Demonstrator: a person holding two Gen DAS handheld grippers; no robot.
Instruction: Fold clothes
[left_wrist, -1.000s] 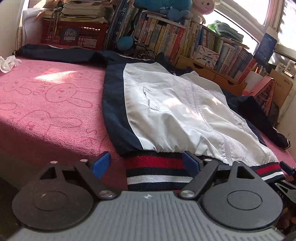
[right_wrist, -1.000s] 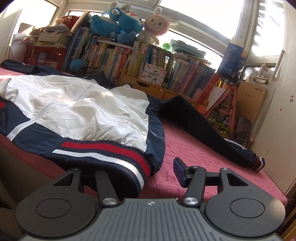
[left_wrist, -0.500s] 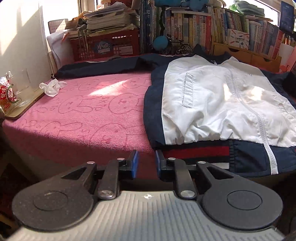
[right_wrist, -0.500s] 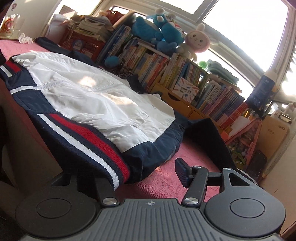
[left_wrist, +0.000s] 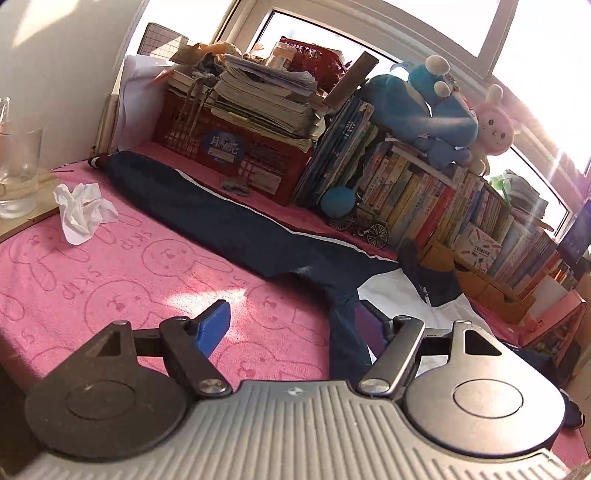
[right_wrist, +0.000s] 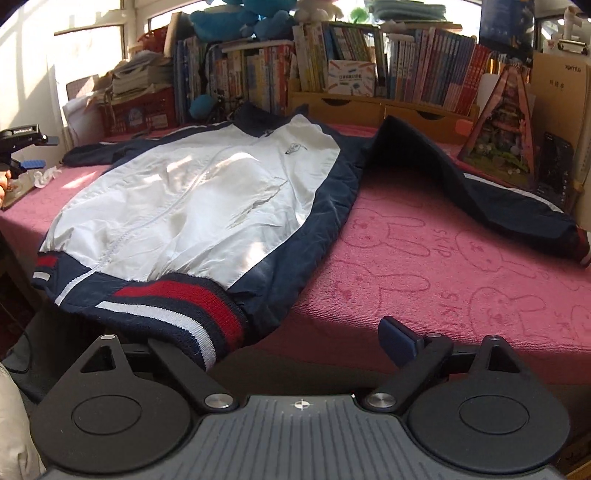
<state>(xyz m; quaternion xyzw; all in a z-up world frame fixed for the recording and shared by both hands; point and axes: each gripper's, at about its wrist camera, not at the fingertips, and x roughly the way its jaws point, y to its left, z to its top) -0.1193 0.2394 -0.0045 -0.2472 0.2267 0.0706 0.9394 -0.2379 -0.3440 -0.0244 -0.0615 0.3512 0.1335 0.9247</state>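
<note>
A navy and white jacket lies face up on the pink towel, its red, white and navy hem hanging over the near edge. One navy sleeve stretches right, the other sleeve runs left toward the wall. My left gripper hovers over the jacket's armpit with its jaws opening; the navy side panel lies below them, unpressed. It also shows small as the left gripper at the far left. My right gripper is opening wide at the hem; the hem hides its left finger.
Book rows, a red crate of papers and plush toys line the back. A crumpled tissue and a glass on a wooden board sit at the left. A miniature house stands at the right.
My left gripper let go of the hem, closed, then swung left toward the far sleeve and opened. My right gripper opened wider and drew back from the hem.
</note>
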